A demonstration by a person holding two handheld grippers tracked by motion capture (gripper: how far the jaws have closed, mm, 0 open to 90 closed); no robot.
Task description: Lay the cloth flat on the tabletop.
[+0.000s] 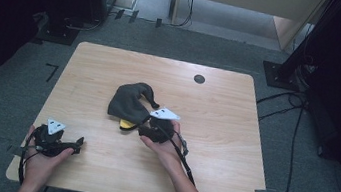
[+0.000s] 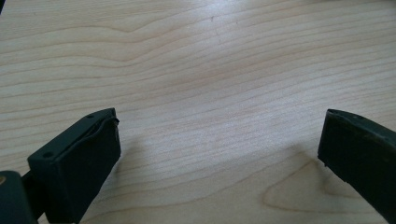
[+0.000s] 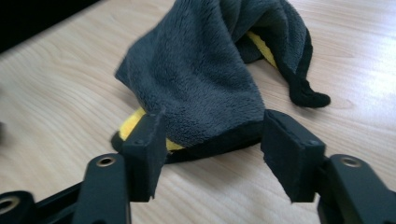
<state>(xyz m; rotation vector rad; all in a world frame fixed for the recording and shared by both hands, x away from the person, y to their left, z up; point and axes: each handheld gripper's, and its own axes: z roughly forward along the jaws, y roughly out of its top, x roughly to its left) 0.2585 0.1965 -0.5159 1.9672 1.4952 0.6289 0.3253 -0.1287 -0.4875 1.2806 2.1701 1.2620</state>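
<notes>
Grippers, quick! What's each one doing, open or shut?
Left gripper: open, nothing between its jaws, over the bare table.
Right gripper: open, jaws either side of the grey cloth edge, not clamped.

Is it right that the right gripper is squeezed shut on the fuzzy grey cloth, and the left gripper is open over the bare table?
Not quite. The right gripper is not squeezed shut: the right gripper view shows its jaws spread wide on either side of the grey cloth, whose near edge lies between them. The rest holds: in the left gripper view, the left gripper is open over the bare table.
</notes>
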